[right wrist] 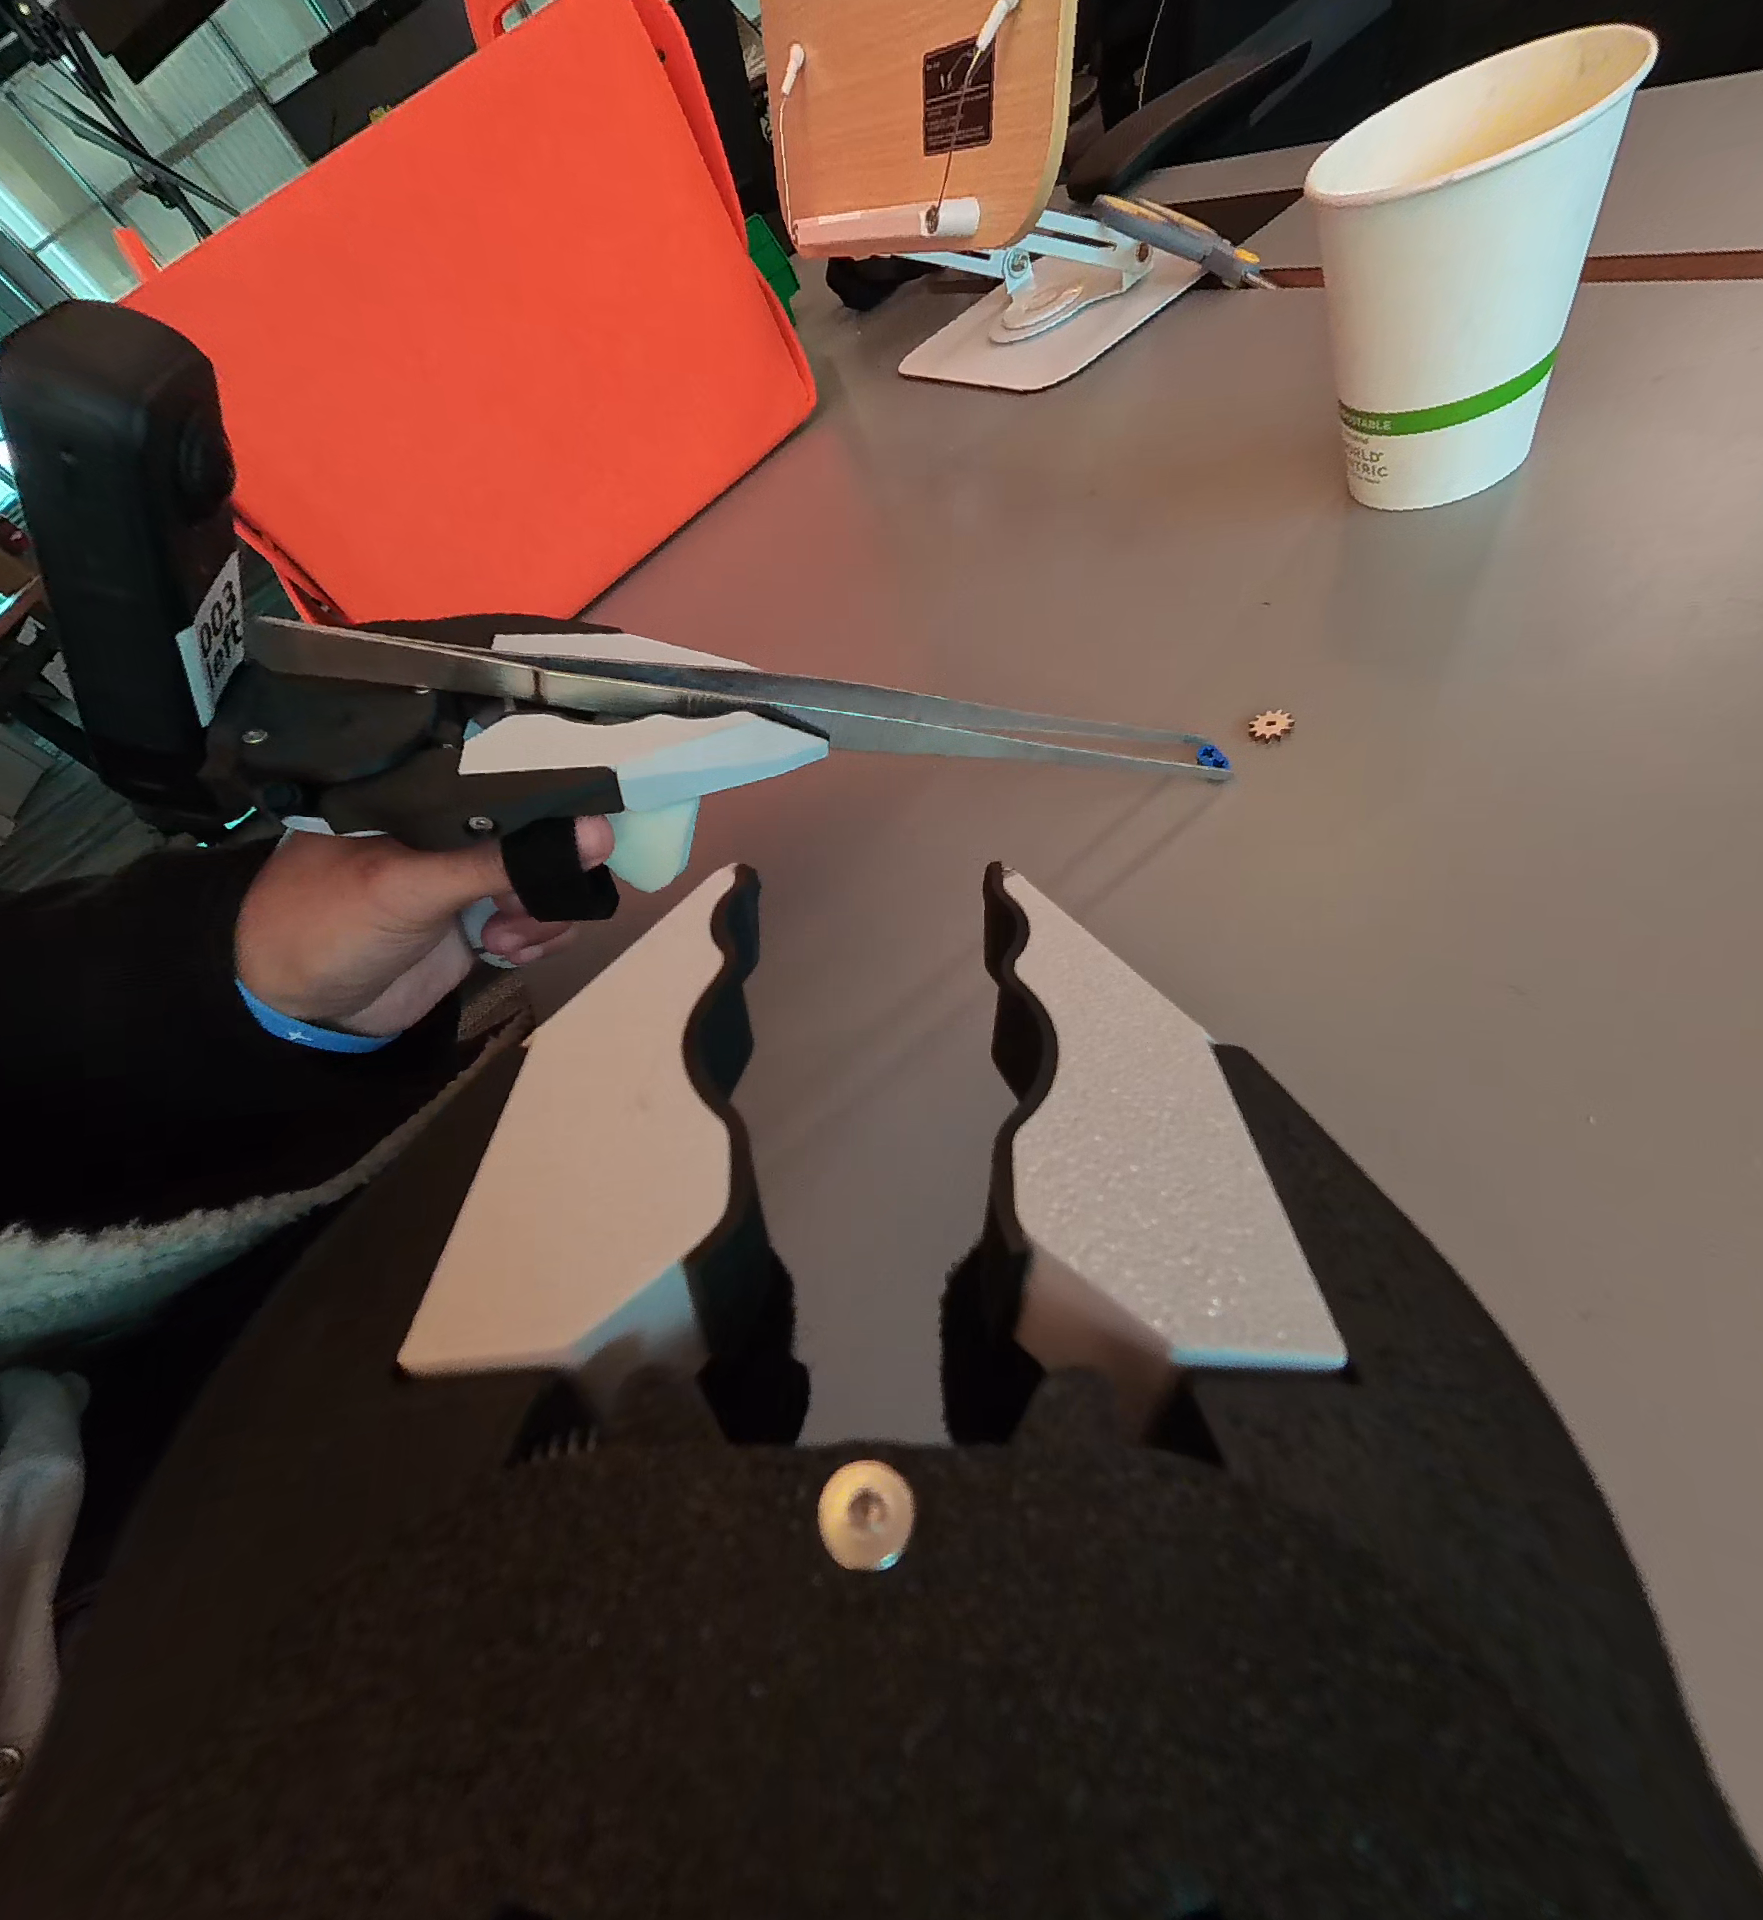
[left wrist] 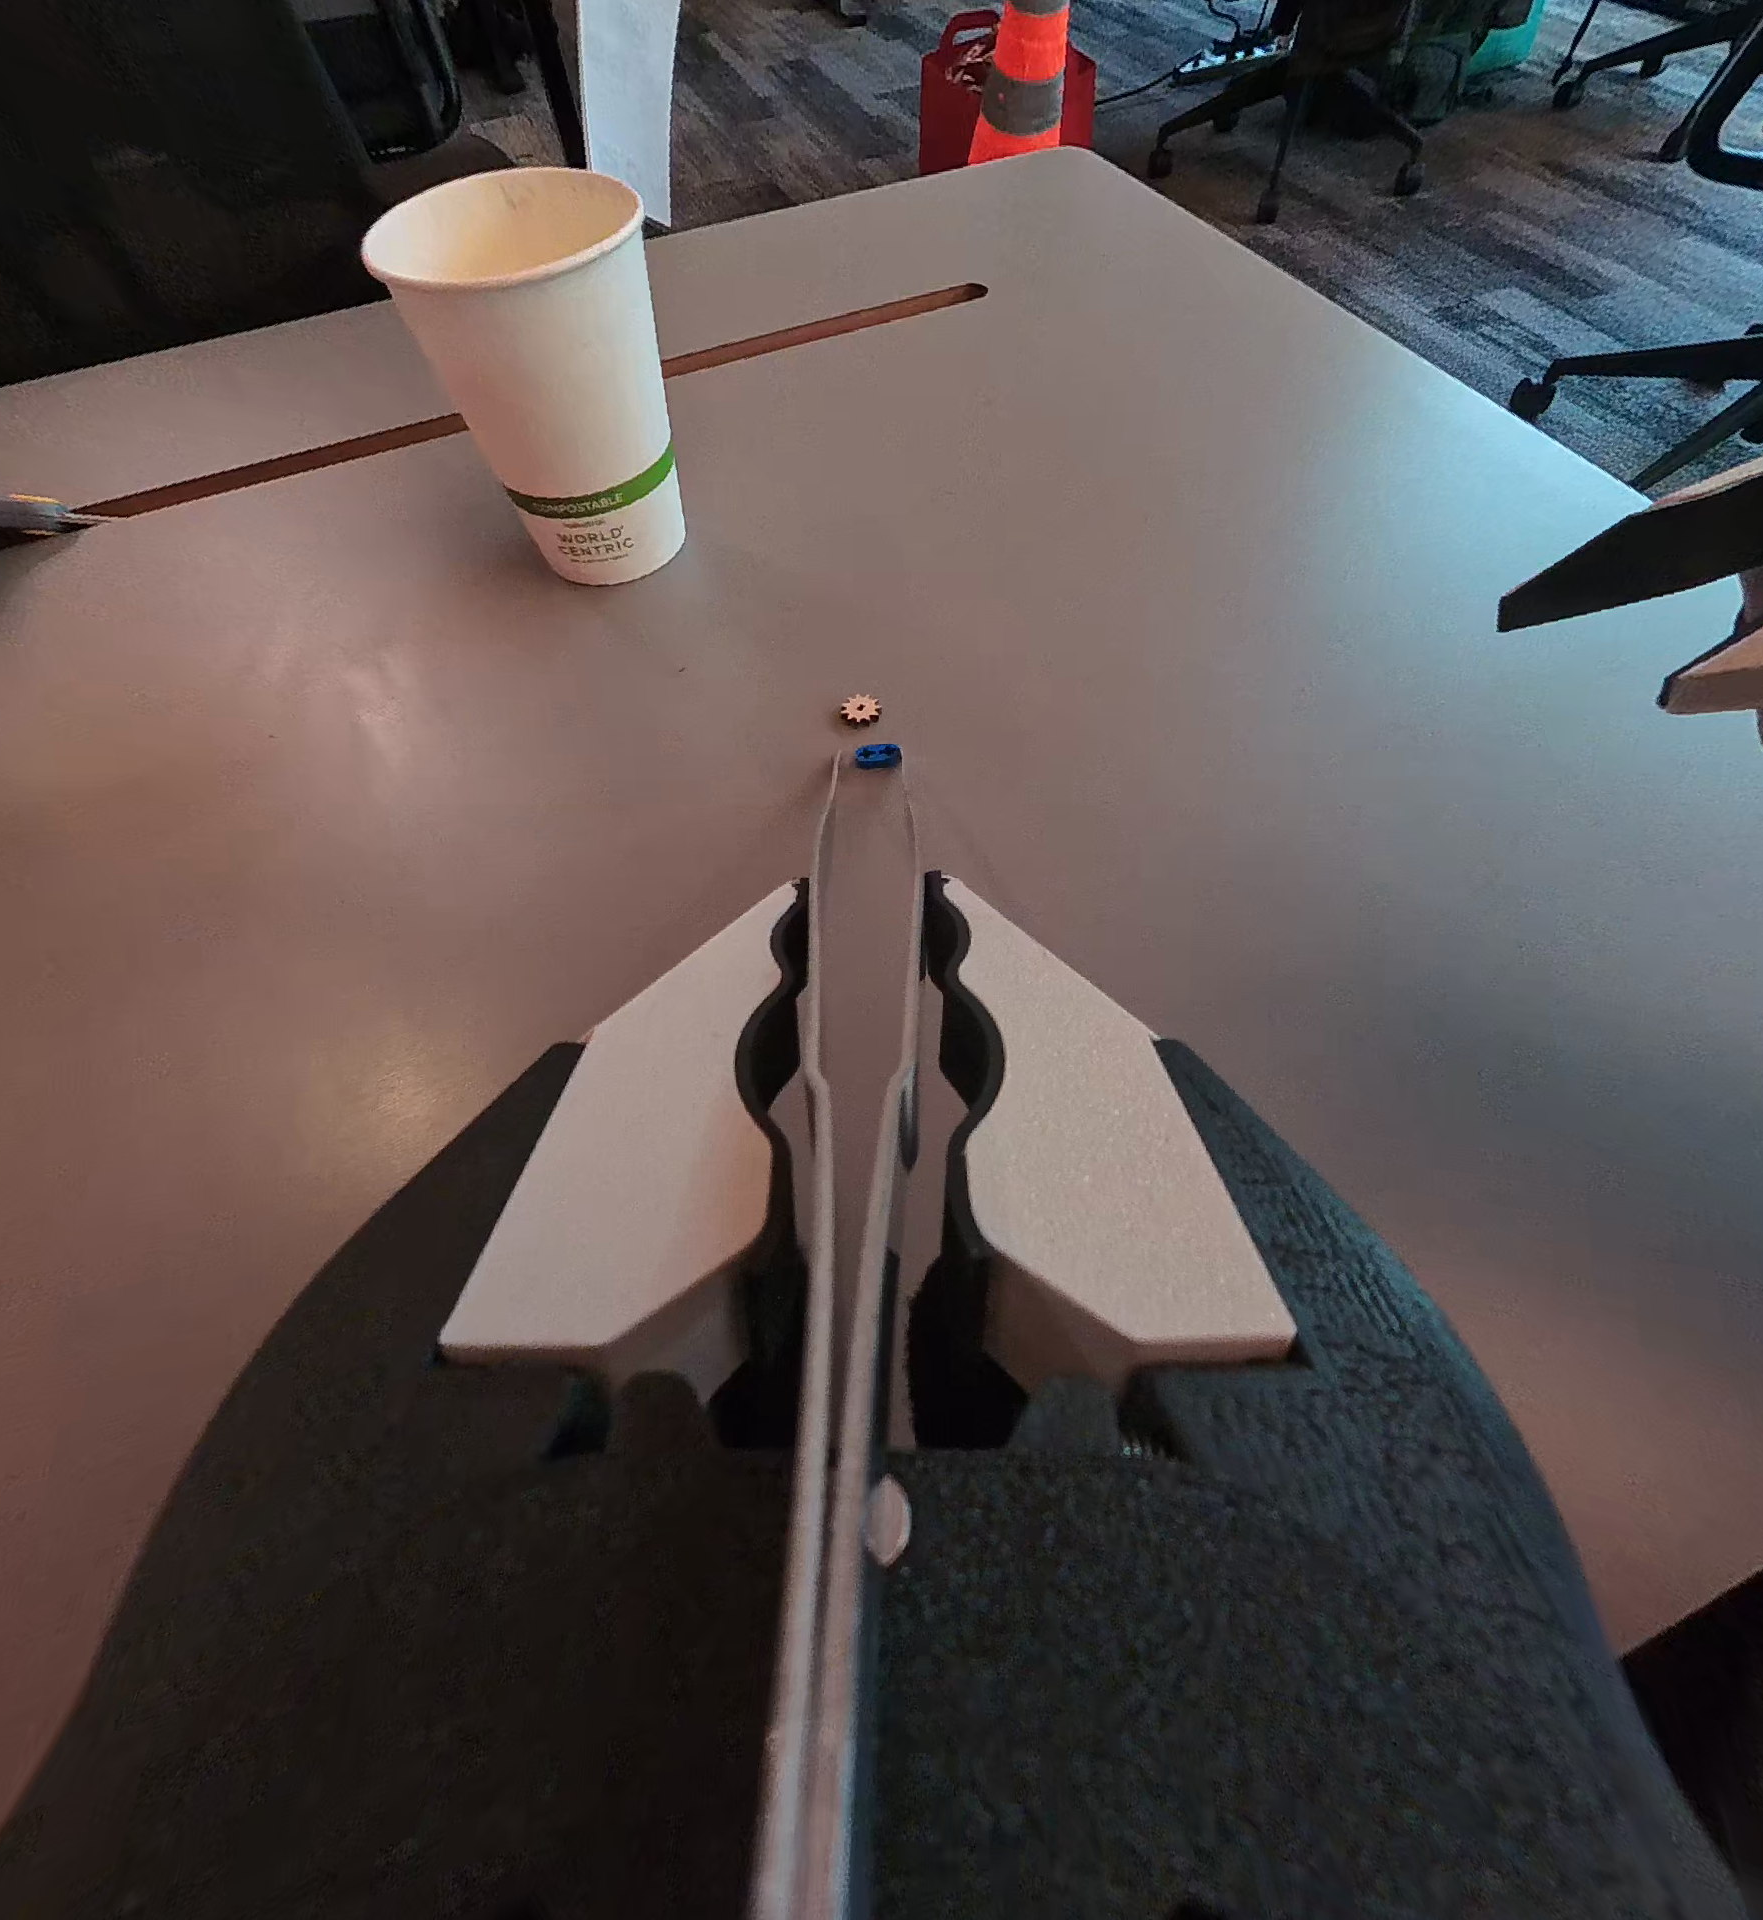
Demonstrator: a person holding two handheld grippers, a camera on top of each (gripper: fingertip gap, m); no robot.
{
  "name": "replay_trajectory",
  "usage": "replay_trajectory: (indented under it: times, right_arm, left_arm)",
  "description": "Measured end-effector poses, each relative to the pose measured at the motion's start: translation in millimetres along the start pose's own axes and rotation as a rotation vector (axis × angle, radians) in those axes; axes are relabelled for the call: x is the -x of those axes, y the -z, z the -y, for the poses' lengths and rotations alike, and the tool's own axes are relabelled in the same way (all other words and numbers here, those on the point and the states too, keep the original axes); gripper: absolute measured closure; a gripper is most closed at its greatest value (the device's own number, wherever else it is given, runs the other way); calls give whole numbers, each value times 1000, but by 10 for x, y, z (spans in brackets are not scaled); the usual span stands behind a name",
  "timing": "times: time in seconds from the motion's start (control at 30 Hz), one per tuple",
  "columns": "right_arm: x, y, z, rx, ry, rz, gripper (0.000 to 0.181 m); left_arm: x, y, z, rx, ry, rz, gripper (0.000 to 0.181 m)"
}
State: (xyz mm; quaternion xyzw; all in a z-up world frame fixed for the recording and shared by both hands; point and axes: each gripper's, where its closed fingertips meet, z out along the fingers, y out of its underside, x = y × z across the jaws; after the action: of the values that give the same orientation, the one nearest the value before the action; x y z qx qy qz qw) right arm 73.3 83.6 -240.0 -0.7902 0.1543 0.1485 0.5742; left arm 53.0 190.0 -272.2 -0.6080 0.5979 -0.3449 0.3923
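My left gripper (left wrist: pixel 866 883) is shut on a pair of long metal tweezers (left wrist: pixel 861 997) that reach forward over the grey table (left wrist: pixel 1220 831). The tweezer tips sit on either side of a small blue part (left wrist: pixel 877 755) lying on the table. A small wooden gear (left wrist: pixel 860 711) lies just beyond it. In the right wrist view the left gripper (right wrist: pixel 721 748), tweezers (right wrist: pixel 960 717), blue part (right wrist: pixel 1211 756) and gear (right wrist: pixel 1271 724) all show. My right gripper (right wrist: pixel 872 878) is open and empty, off to the right of the parts; its fingers (left wrist: pixel 1687 551) show in the left wrist view.
A white paper cup (left wrist: pixel 534 364) with a green band stands behind the parts, also in the right wrist view (right wrist: pixel 1459 270). A long slot (left wrist: pixel 825 322) crosses the table. A white stand with a wooden board (right wrist: pixel 918 114), an orange bag (right wrist: pixel 503 364) and office chairs (left wrist: pixel 1292 114) are around. One gripper's finger ends stand about 12 cm off the other's.
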Motion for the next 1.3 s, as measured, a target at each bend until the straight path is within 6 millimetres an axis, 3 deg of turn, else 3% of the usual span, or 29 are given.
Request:
replay_trajectory:
  times: [0.6, 0.73, 0.93, 1.03, 1.13, 1.3]
  right_arm:
    - [2, 2, 0, -1, 0, 0, 139]
    - [-2, 5, 7, -4, -2, 0, 139]
    - [12, 5, 11, -6, -2, 5, 139]
    - [10, 9, 14, -6, 0, 3, 139]
    - [-1, 17, 25, -11, -3, 1, 139]
    - [3, 26, 31, -15, -10, 7, 139]
  left_arm:
    - [-6, 32, 96, -27, -28, -13, 166]
    - [149, 51, 384, -99, -86, 13, 166]
    - [722, 53, 1384, -232, -89, 61, 166]
    - [928, -78, 1705, -208, -102, 76, 166]
    - [1034, -309, 1749, -132, -114, 76, 165]
    - [1095, -659, 1575, -2, -62, 26, 165]
